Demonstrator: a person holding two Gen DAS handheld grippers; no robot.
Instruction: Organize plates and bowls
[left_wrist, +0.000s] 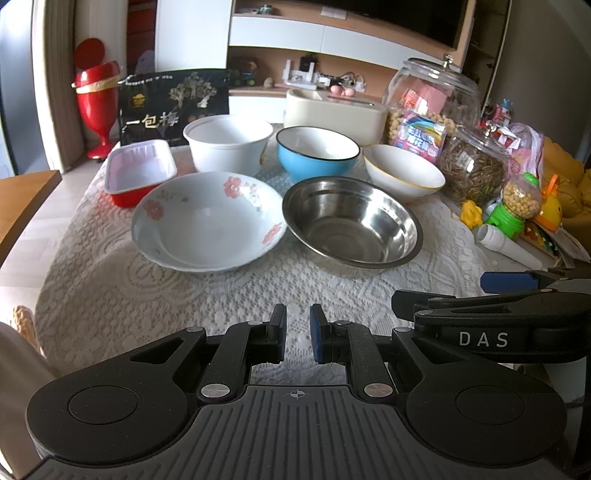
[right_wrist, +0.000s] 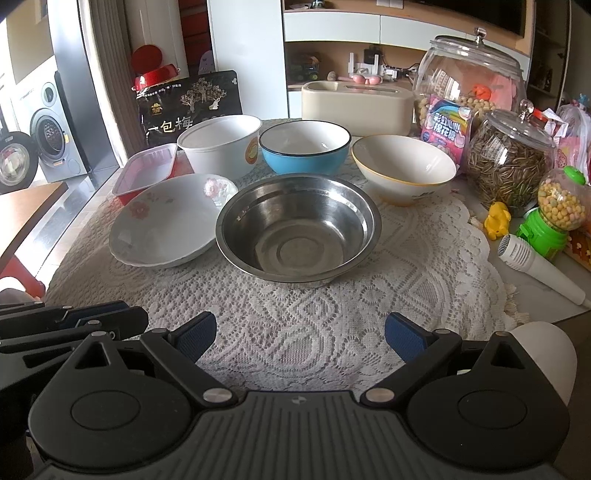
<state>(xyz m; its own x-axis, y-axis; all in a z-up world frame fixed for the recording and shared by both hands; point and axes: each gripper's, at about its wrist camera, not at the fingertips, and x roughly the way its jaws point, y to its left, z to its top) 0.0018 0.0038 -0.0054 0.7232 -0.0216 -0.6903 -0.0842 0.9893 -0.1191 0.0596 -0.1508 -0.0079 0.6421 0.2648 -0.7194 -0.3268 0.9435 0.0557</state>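
Both tools are black plastic: the left gripper and right gripper have ribbed grey bases, silver pivot screws, blue rubber pads and white "DAS" lettering.

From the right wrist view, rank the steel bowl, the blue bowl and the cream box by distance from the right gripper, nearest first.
1. Steel bowl: straight ahead of the right gripper, front row.
2. Blue bowl: directly behind it, back row.
3. Cream box: farthest, behind the bowls, slightly right.
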